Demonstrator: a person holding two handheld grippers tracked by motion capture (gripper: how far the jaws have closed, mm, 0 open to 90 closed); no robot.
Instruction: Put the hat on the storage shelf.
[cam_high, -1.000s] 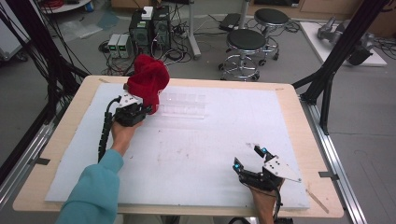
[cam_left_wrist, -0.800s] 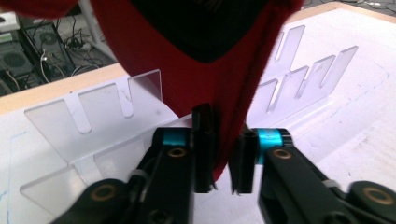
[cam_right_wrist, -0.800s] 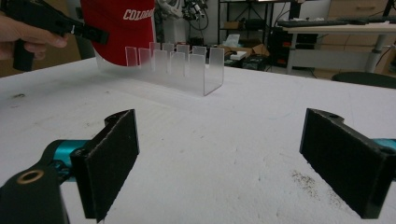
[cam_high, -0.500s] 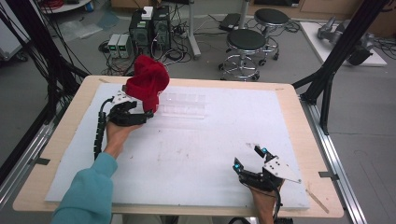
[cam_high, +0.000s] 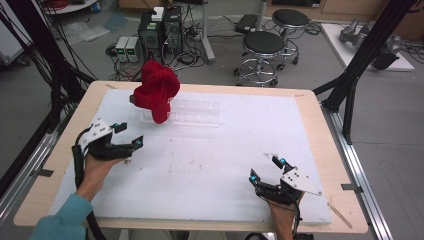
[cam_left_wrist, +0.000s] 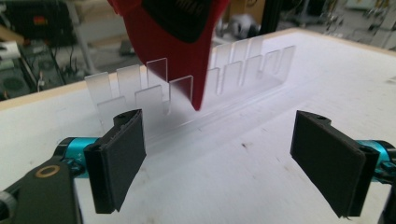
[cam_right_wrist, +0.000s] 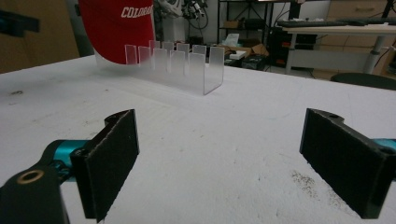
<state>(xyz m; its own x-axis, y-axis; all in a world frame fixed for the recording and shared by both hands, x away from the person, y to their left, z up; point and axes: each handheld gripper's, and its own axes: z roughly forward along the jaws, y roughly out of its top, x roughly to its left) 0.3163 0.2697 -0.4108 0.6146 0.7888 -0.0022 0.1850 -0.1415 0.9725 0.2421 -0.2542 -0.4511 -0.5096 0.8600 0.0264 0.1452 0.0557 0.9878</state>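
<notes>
The left gripper (cam_high: 125, 136) has let go and backed off, jaws spread, leaving the red cap (cam_high: 156, 90) slotted in the clear acrylic rack (cam_high: 195, 112), apparently placed, while the right gripper (cam_high: 266, 170) waits spread and empty.

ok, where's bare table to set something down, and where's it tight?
Biggest free patch: the white mat between the left gripper and right gripper, up to the clear rack. Also free: the mat right of the rack to the table's right edge. Crowded: the far left, where the red cap sits on the rack's left end.
</notes>
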